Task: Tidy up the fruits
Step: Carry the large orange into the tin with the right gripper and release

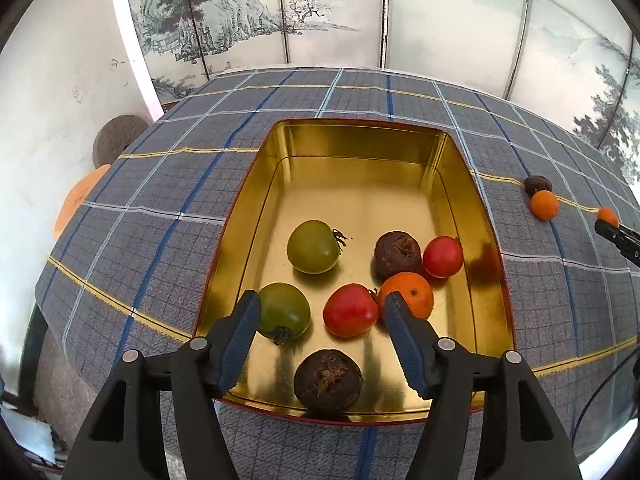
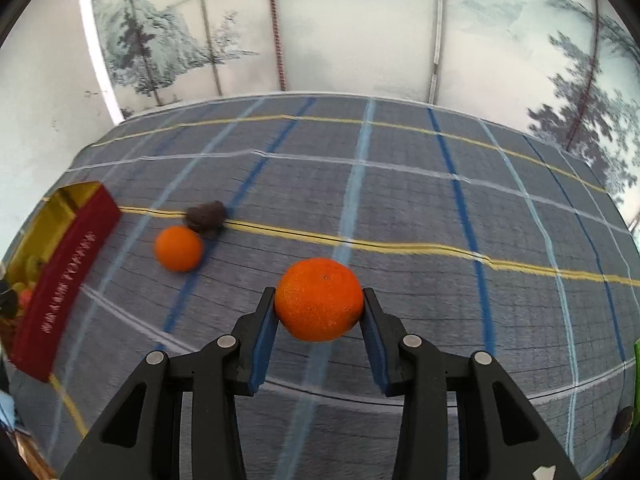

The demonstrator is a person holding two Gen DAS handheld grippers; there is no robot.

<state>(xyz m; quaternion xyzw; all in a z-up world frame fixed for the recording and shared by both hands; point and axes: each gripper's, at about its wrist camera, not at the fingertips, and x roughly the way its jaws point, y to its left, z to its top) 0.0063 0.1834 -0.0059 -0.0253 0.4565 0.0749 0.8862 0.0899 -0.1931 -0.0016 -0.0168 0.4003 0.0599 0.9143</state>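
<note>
A gold tin (image 1: 360,148) with red outer walls sits on the checked tablecloth. Inside lie two green tomatoes (image 1: 313,246), two red tomatoes (image 1: 350,310), an orange (image 1: 408,294) and two dark brown fruits (image 1: 328,380). My left gripper (image 1: 322,308) hangs open over the tin's near end, nothing pressed between its blue pads. My right gripper (image 2: 319,300) is shut on an orange (image 2: 319,299), held just above the cloth. On the cloth to its left lie another orange (image 2: 179,249) and a dark brown fruit (image 2: 206,216), also seen as the orange (image 1: 544,205) in the left wrist view.
The tin's red wall (image 2: 60,284) stands at the left of the right wrist view. A painted folding screen (image 1: 320,12) backs the table. A dark object (image 2: 622,422) and a green edge (image 2: 636,360) sit at the far right. A cable (image 1: 596,396) trails at the right.
</note>
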